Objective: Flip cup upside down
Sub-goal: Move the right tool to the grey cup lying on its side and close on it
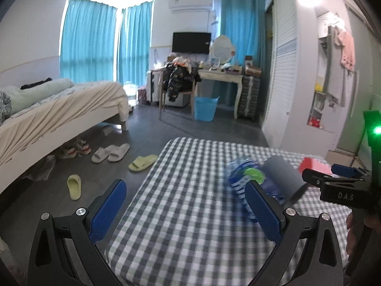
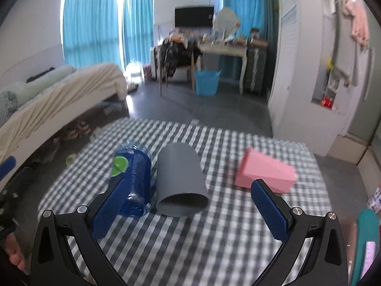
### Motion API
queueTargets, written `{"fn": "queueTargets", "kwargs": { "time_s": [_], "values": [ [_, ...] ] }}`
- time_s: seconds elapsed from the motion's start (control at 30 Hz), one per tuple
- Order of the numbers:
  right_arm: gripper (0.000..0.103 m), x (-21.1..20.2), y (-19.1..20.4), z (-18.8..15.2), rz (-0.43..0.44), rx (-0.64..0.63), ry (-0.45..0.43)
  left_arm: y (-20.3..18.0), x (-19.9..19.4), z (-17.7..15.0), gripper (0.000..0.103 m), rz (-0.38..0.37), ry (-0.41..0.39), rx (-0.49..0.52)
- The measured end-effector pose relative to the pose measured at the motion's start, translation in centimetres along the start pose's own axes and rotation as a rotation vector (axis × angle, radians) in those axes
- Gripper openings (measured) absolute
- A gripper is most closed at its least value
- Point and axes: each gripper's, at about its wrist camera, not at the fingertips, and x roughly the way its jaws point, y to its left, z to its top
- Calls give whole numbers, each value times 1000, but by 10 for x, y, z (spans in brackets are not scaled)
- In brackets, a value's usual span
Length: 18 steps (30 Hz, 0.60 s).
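A grey cup (image 2: 179,178) lies on its side on the checked tablecloth (image 2: 214,238), its open mouth facing me. In the right wrist view my right gripper (image 2: 188,209) is open and empty, just short of the cup's mouth. In the left wrist view the cup (image 1: 283,178) lies at the right, partly behind a blue bottle (image 1: 245,181). My left gripper (image 1: 185,211) is open and empty, with its right finger (image 1: 264,212) close to the bottle. The right gripper (image 1: 333,183) shows at the right edge there.
A blue plastic bottle (image 2: 133,174) lies against the cup's left side. A pink box (image 2: 265,174) sits to the cup's right. A teal object (image 2: 365,243) is at the lower right. The table's left edge (image 1: 138,190) drops to a floor with slippers (image 1: 141,163).
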Motion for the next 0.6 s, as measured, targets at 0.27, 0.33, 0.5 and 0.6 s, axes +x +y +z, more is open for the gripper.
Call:
{"fn": "queueTargets", "kwargs": {
  "time_s": [0.27,0.33,0.5,0.6],
  "values": [
    [95,60,-7,-7,29,34,100,10,37,-9,103,23,63,-2],
    [94,67,-7,-8,29,33,109,9,41,-11,103,18,69,1],
    [93,80,-11,-12,66,50,135,7,46,-12,103,9,89,5],
    [93,82,-12,-16,80,44,142,3,43,-10,103,7,87,12]
  ]
}}
